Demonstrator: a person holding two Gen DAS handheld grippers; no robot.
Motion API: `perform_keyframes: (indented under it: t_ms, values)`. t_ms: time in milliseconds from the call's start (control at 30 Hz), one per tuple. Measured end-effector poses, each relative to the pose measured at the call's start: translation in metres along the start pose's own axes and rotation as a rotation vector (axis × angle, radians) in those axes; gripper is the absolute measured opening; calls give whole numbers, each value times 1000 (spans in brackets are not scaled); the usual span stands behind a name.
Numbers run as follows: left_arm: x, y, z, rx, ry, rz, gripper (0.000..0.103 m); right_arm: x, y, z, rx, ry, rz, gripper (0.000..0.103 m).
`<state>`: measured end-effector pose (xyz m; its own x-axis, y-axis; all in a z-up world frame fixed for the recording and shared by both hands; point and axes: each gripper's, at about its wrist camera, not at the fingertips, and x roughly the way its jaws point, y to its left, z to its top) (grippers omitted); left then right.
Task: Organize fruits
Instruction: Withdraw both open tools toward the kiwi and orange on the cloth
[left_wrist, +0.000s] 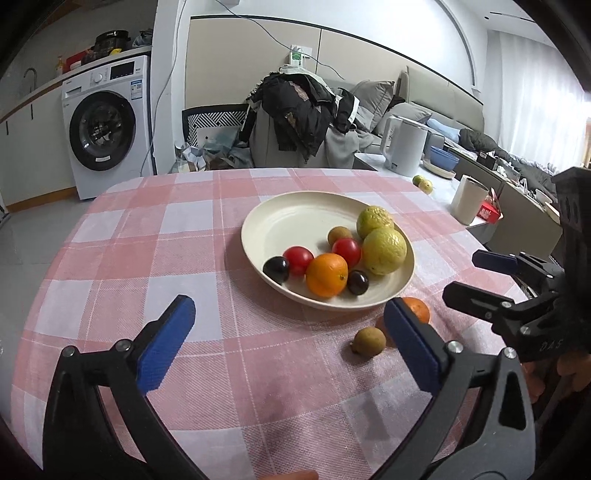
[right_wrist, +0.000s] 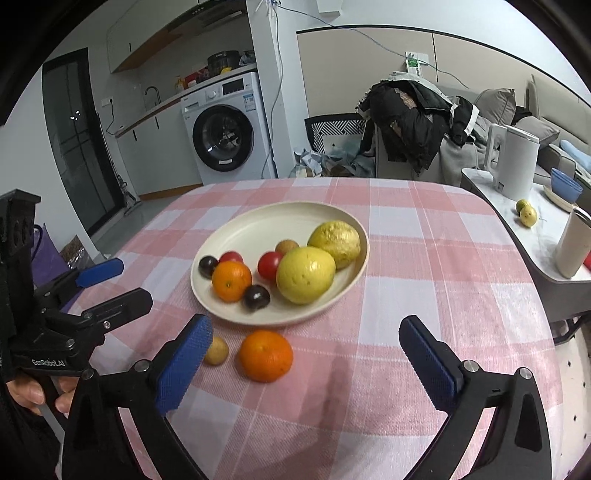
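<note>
Fruit on a plate, both tongs released above the checked bench.

The left tongs (left_wrist: 288, 343) and right tongs (right_wrist: 306, 362) gape wide, nothing between the pads. The cream plate (right_wrist: 258, 229) sits mid-bench (right_wrist: 424, 258) holding two yellow-green citrus, an orange (right_wrist: 231, 280), two red tomatoes, two dark plums and a small brown fruit. Off the plate, just beside its near rim, lie a second orange (right_wrist: 266, 355) and a brown fruit (right_wrist: 217, 350), close together on the cloth.
</note>
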<state>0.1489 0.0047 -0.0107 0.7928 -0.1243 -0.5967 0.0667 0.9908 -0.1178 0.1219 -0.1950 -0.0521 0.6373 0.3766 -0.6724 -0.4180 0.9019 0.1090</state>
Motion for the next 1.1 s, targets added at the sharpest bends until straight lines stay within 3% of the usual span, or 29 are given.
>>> perform_keyframes:
  t_ms: [1100]
  values:
    - [3,-14,-10,67,-26,19,102,40,13,-20,-94,184,-32,103]
